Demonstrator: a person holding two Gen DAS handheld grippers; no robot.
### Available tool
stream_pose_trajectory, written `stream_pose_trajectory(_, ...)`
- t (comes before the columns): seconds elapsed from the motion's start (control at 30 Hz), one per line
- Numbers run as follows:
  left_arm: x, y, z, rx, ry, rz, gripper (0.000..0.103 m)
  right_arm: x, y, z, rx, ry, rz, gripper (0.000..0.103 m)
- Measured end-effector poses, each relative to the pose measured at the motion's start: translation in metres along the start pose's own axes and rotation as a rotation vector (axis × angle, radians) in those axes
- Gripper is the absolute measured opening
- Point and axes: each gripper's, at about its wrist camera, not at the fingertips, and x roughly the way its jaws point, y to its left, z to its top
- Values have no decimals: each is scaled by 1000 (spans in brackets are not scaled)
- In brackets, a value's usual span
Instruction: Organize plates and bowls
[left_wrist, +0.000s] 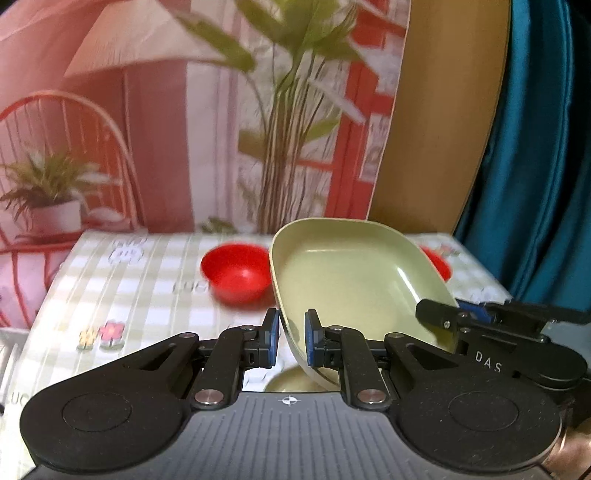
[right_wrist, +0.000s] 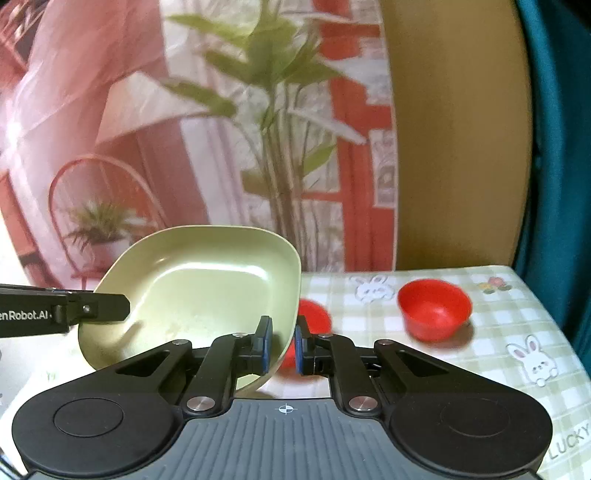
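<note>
The plate (left_wrist: 351, 273), green, squarish and deep-walled, hangs tilted in the air above the surface (left_wrist: 147, 280), clear of the checked cloth, held between both grippers at opposite rims. In the left wrist view its hollow faces the camera and its near rim dips down between the pads; in the right wrist view it fills the left half, hollow also toward the camera.

The surface carries a green-and-white checked cloth with rabbit and flower prints, and its far edge meets a printed backdrop (left_wrist: 184, 110) of plants and a red chair.

The left gripper (left_wrist: 291, 341) is clamped on the plate's left rim, the wall pinched between its blue pads. The right gripper (right_wrist: 282, 343) is clamped on the plate's right rim in the same way.

Two red bowls stand upright on the cloth toward the far edge. The right bowl (right_wrist: 434, 312) sits in the open near the far right corner. The left bowl (left_wrist: 236, 271) stands nearer the middle of the far edge; in the right wrist view the plate hides most of it.

A second green dish (left_wrist: 284, 384) shows only as a sliver at the near edge, below the held plate.
</note>
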Motion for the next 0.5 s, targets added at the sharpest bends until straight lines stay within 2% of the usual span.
stream_pose_trajectory(0.1, 5, 4, -15, -13, 23, 0, 15, 8, 10, -17, -44, 35, -2, 11)
stream_pose_trajectory(0.5, 26, 9, -66, -91, 120, -8, 16, 29, 0, -63, -18, 150, 17, 11)
